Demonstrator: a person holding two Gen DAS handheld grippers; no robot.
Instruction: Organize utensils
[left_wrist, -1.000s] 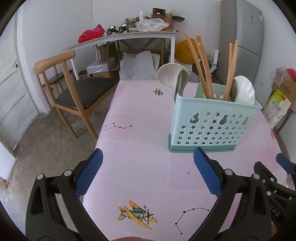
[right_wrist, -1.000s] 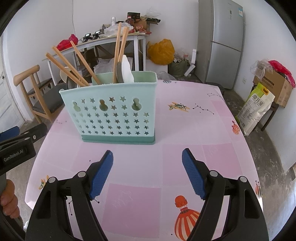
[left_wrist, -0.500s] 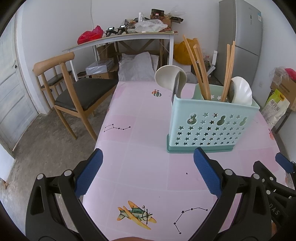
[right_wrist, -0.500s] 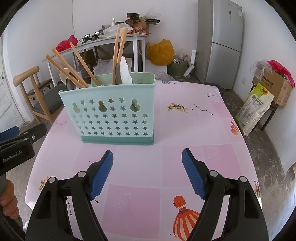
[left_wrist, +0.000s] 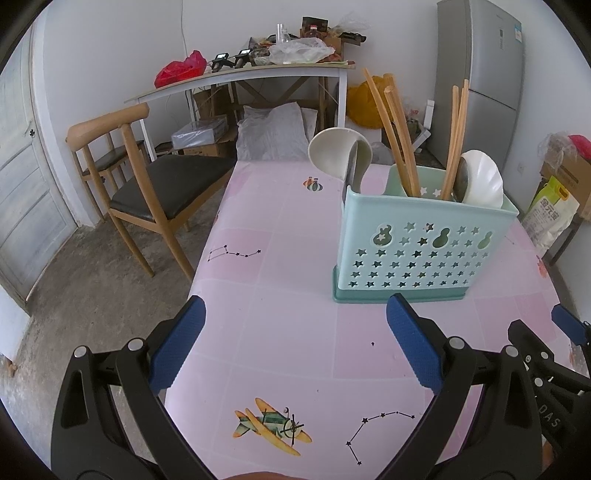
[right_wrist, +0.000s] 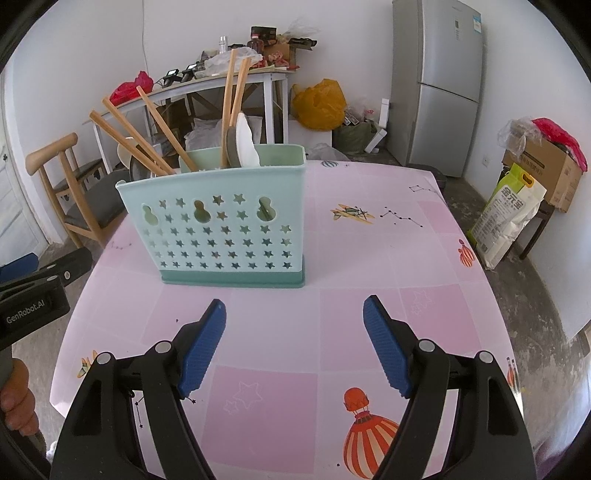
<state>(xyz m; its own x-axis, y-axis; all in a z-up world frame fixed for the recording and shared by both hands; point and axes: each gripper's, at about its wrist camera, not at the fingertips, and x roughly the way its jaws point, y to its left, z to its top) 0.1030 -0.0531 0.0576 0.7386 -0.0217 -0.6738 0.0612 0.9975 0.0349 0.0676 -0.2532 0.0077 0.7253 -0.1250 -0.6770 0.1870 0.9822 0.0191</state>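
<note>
Cluttered room: fridge (right_wrist: 437, 85), desk (left_wrist: 240, 79), chair (left_wrist: 147, 177), and a pink table (left_wrist: 280, 325) printed with planes and balloons. I read "GenRobot.AI" on the left gripper's body in the right wrist view; the lettering on the sack (right_wrist: 508, 218) was too small to read. The caddy (right_wrist: 221, 225) stood upright mid-table, holding chopsticks (right_wrist: 231, 110) and spoons (left_wrist: 480, 179). Left gripper (left_wrist: 293, 343) and right gripper (right_wrist: 293, 347) were both spread wide, empty, hovering short of the caddy. Against one second earlier, the caddy sat slightly farther from both cameras.
</note>
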